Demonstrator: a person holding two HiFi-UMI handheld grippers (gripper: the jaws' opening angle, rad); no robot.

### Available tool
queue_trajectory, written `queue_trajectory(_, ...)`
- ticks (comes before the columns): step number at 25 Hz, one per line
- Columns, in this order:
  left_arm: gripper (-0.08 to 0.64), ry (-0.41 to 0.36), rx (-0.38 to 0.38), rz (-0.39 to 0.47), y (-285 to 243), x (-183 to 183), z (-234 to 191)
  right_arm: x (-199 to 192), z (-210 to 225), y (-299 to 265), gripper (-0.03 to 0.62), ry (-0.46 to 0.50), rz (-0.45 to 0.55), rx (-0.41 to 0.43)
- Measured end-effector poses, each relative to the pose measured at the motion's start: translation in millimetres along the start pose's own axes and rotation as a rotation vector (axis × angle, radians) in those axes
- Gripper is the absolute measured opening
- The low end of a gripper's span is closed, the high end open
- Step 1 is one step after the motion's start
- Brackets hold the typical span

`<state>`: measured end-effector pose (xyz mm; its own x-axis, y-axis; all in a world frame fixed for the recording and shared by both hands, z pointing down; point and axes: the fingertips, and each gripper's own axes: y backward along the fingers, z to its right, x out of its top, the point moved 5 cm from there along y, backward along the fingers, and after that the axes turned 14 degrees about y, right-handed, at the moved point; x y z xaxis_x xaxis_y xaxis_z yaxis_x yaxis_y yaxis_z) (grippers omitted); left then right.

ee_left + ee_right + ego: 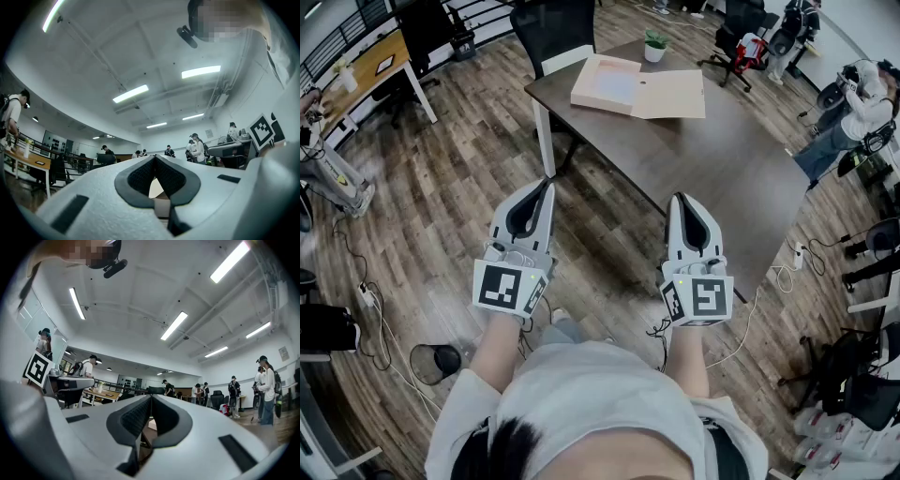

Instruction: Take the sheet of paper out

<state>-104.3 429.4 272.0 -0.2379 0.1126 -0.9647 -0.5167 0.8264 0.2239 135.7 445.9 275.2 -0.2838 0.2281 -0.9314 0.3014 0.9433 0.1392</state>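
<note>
**Both grippers closed and empty, short of the folder**

The person's forearms [499,349] reach forward side by side, with each tool tipped slightly upward. The left gripper [547,184] has its jaws pressed together on nothing. Beyond it, on the dark table [722,159], an open tan folder [670,94] holds the sheet of paper [614,86], well apart from both tools. The right gripper [679,198] is likewise closed and empty.
</note>
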Motion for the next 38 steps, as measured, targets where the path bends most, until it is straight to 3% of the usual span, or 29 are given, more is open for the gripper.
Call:
queue_trajectory(16, 0.009, 0.011, -0.028, -0.02, -8, -3, -13, 0, -8, -17, 0.015, -0.009, -0.002, -0.004)
queue_trajectory(38, 0.009, 0.022, -0.051, 0.011, -35, -2, -92, -11, -34, -76, 0.015, -0.051, -0.001, -0.089)
